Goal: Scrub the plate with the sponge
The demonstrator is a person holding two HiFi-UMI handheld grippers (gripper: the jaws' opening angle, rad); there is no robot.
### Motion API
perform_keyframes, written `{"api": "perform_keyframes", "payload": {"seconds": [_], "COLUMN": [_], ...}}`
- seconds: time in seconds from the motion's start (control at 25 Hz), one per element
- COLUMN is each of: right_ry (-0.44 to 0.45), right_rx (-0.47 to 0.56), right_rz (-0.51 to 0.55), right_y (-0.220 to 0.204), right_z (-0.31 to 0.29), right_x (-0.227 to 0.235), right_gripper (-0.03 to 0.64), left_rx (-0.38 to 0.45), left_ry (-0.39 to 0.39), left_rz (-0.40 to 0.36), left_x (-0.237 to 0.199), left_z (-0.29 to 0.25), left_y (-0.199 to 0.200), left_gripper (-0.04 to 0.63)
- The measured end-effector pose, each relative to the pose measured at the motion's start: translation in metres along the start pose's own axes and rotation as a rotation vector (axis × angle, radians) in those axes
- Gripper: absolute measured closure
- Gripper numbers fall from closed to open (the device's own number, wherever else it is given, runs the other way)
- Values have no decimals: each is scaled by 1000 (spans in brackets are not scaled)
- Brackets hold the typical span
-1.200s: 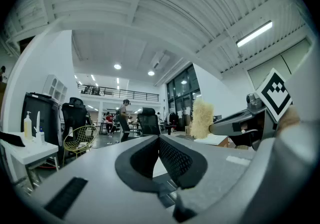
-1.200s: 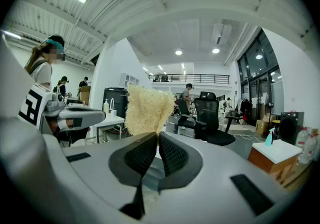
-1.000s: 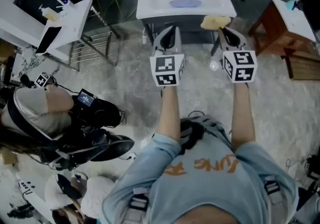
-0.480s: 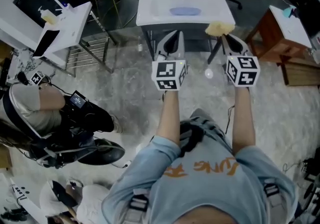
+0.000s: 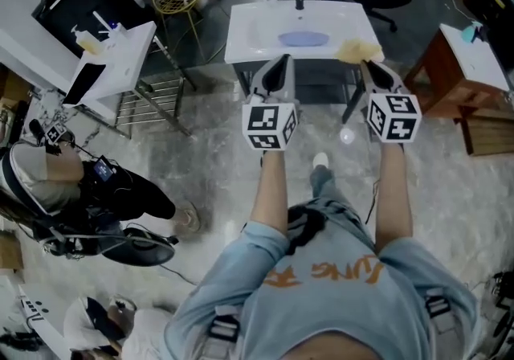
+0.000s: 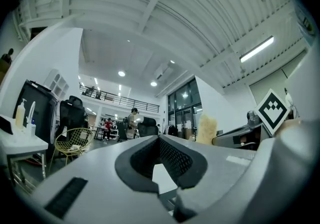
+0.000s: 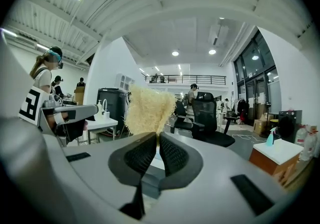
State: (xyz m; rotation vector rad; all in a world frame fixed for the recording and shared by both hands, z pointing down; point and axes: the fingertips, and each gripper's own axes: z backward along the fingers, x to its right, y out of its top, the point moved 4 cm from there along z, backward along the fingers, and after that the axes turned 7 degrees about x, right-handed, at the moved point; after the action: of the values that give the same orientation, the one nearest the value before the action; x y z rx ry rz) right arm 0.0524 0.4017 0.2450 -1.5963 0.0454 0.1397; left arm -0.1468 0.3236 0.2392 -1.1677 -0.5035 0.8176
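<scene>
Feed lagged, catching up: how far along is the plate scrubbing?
Done: the sponge is picked up, pinched in the right gripper. In hand: holding it by the sink. Remaining: the scrubbing; the plate lies there, not yet touched. Left gripper shut, empty.

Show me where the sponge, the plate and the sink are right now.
sponge [image 5: 359, 51]: head view, middle of its yellow body.
plate [image 5: 303, 38]: head view, centre of the blue oval.
sink [image 5: 245, 37]: head view, bare white surface left of the plate.
</scene>
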Motion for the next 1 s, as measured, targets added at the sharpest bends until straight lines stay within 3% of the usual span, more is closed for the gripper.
{"api": "perform_keyframes", "payload": {"seconds": [0.2, 0.56, 0.84, 1.0], "right_ry": [-11, 13, -4, -2], "right_rx": [33, 27, 4, 4], "right_rz": [-14, -171, -243, -254], "right_y": [-3, -26, -59, -65], "right_z": [-45, -138, -196, -235], "right_x": [24, 83, 142, 172], "right_gripper": [597, 597, 598, 598], "left_rx": [-9, -123, -193, -226], "left_ry": [32, 28, 78, 34], "left_rz": [-7, -34, -29, 20], "left_x": [-26, -49, -68, -77], "left_z": [-29, -111, -174, -215], "left_y": [-16, -66, -105, -131], "left_gripper": [603, 602, 602, 601]}}
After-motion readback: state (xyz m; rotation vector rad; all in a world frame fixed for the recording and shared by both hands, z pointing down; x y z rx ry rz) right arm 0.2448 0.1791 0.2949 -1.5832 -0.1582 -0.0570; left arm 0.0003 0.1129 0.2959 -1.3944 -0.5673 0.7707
